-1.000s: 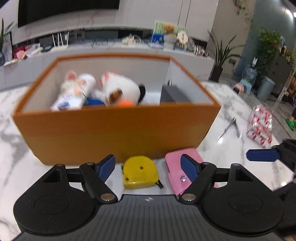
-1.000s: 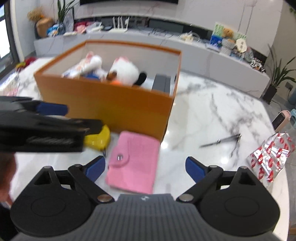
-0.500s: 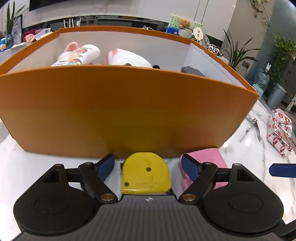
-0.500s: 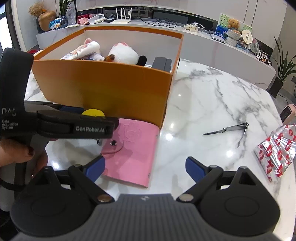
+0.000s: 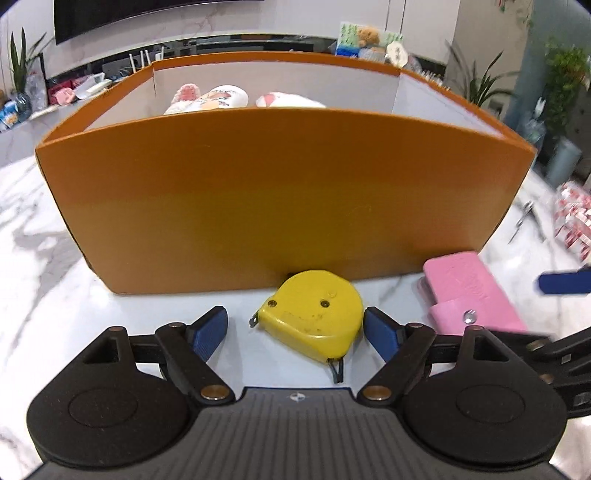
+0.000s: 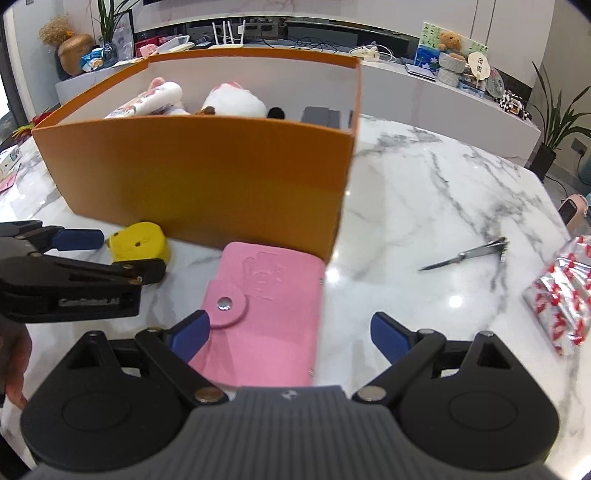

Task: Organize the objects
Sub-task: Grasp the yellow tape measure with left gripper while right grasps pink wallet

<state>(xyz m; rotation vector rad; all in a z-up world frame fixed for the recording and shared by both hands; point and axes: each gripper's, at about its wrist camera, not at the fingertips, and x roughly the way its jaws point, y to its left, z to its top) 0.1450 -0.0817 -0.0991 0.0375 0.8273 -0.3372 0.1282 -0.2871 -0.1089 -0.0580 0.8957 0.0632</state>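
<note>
Fingers [image 5: 208, 330] of both grippers spread, empty, over white marble table [image 6: 424, 192] fronting media shelf [image 6: 332, 33]

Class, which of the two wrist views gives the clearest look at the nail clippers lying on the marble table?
The right wrist view: the nail clippers lie sharp and whole on the table, lever swung out. In the left wrist view the clippers are only a small blurred sliver near the right edge.

one orange box [image 6: 207, 173] ahead of both grippers, with two plush toys [image 6: 236, 103] and one dark grey case [image 6: 319, 115] showing inside. one yellow tape measure [image 5: 314, 319], one pink wallet [image 6: 262, 299], one nail clipper [image 6: 469, 253], one red-and-silver packet [image 6: 561, 291] far right.
</note>
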